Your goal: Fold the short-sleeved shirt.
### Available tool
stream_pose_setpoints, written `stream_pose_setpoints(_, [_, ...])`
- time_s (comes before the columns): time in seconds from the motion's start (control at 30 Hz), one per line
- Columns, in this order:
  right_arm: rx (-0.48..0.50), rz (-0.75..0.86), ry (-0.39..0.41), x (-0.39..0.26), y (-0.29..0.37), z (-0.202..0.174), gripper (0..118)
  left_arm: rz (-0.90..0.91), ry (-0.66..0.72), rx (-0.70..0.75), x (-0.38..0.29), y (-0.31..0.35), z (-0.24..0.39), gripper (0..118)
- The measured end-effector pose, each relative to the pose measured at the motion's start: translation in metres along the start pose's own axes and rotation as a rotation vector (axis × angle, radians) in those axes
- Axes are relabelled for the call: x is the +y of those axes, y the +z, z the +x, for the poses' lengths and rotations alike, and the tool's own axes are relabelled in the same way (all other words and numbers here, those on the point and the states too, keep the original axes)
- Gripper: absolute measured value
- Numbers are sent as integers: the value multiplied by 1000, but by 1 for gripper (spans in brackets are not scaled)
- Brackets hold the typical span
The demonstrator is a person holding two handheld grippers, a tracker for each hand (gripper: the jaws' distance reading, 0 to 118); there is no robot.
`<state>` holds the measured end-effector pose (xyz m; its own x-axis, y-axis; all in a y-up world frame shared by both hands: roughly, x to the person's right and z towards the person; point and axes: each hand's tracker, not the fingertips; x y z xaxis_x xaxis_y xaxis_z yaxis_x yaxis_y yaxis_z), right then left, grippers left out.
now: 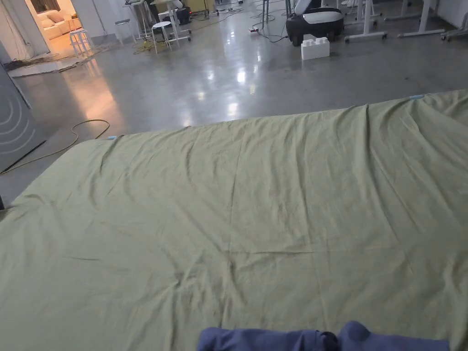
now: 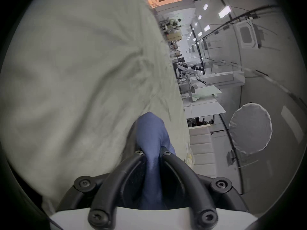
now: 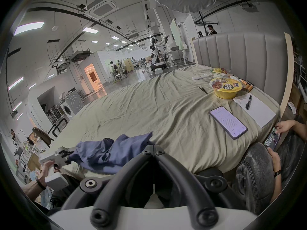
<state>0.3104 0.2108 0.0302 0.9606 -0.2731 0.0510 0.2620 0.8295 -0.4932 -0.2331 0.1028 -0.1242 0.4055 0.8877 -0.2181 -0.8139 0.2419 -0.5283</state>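
1. Left gripper [image 2: 152,154] jaws nearly closed, both pressing a fold of the blue short-sleeved shirt [image 2: 152,134]; cloth bunched between the tips and bulging just past them.
2. Right gripper [image 3: 153,148] jaws drawn together, tips meeting; shirt edge lying right at the tips, but cannot tell whether any cloth is actually pinched.
3. Beyond both sets of jaws, olive-green bedsheet [image 1: 256,205], wrinkled; shirt crumpled at the near edge of the bed, barely onto the sheet.
4. Judged step: the very start, bringing the garment onto the bed, not yet spread, no fold made.
5. Next move probably calls for lifting and pulling the two grips apart, carrying the shirt forward past the jaws, and laying it flat before any folding; a surer right-hand hold may be needed first.
6. Right gripper view, left of its jaws: the left gripper and the hand [image 3: 45,167] holding it, clamped on the shirt's far end, so the garment spans between the two tools.
7. Same view, right of its jaws and farther off: phone [image 3: 228,122], noodle bowl [image 3: 225,88], paper with a pen [image 3: 255,112], and another person's hands with a second phone [image 3: 272,140].
8. Head view: open sheet ahead for spreading, with the shirt at its bottom edge.
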Motion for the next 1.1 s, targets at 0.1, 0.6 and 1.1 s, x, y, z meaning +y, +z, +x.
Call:
stream_pose_setpoints(0.1, [7, -3, -4, 1, -4, 1, 0, 84, -257, 69, 27, 37, 44, 12])
stream_pose_setpoints(0.6, [38, 5, 115, 2, -6, -19, 0, -294, -1032, 226, -163, -94, 146, 15])
stream_pose_setpoints(1.1, [69, -31, 30, -15, -9, -2, 0, -272, -718, 32, -119, -73, 141, 1])
